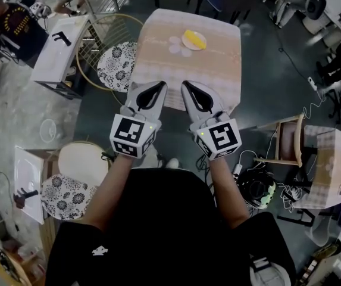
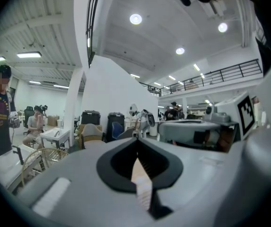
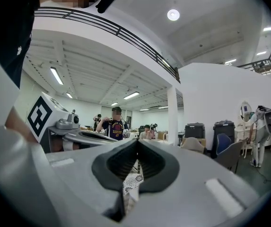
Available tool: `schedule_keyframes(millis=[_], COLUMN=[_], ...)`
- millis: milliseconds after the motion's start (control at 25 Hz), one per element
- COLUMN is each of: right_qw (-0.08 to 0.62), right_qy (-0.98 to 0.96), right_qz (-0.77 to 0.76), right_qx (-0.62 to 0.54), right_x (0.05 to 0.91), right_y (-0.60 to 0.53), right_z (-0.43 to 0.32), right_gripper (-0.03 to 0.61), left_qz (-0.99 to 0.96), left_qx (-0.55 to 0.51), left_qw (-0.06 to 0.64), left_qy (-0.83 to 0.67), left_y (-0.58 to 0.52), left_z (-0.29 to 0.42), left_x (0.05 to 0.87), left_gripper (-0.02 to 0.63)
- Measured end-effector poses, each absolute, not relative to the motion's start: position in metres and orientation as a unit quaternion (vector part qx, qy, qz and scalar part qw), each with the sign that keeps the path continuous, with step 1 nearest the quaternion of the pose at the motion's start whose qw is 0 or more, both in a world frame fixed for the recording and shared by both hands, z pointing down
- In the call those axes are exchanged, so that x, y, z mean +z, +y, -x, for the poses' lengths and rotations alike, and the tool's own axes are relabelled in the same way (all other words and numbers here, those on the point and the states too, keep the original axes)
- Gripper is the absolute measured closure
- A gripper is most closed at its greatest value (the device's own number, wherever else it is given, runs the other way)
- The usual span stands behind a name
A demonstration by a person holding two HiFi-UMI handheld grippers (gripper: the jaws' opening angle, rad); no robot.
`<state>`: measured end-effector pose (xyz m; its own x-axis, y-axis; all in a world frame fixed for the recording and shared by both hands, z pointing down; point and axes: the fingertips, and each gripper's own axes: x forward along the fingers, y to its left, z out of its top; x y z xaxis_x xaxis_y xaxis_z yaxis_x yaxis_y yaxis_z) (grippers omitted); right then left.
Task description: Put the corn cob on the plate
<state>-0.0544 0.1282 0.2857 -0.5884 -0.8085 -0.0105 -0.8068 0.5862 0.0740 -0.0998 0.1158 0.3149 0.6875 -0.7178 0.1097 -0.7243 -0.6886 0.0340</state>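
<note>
corn cob (image 1: 194, 39) noted as a small bright yellow shape, too small for kernels to be made out. it is seen on the far half of the table (image 1: 218, 76), touching or overlapping a pale flower-shaped plate (image 1: 176, 45) at its left; whether it rests on the plate cannot be told. both are well apart from the grippers. left gripper (image 1: 159, 86) and right gripper (image 1: 187, 86) are held side by side over the table's near edge, tips pointed toward the cob. jaws of each are pressed together, with nothing pinched between them. table is covered by a peach cloth with a pale lace border. dark grey floor (image 1: 99, 118) is seen around it. a round floral stool (image 1: 115, 65) is set just beside the table's left edge. a wooden chair (image 1: 289, 140) and a cardboard box (image 1: 331, 159) are seen at right. a person in a dark shirt (image 1: 15, 22) is seen far left.
</note>
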Motion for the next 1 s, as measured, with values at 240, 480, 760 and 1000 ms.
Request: schedule_keyframes(millis=[240, 480, 760, 1000], right_qw=[0.011, 0.01, 0.008, 0.008], right_qy=[-0.892, -0.892, -0.894, -0.896], right_qz=[-0.451, -0.451, -0.447, -0.443], right_qx=[-0.036, -0.035, -0.033, -0.033], right_x=[0.286, 0.287, 0.292, 0.292], right_y=[0.147, 0.165, 0.178, 0.187], right_z=[0.046, 0.037, 0.026, 0.02], right_gripper=[0.577, 0.577, 0.577, 0.577], left_qz=[-0.918, -0.917, -0.913, -0.913], left_qx=[0.051, 0.054, 0.056, 0.06], left_qw=[0.02, 0.022, 0.021, 0.017], left_qy=[-0.394, -0.396, -0.403, -0.403], left_y=[0.137, 0.153, 0.165, 0.176], left_z=[0.089, 0.08, 0.071, 0.063], left_x=[0.311, 0.314, 0.318, 0.317], left_gripper=[0.611, 0.611, 0.611, 0.611])
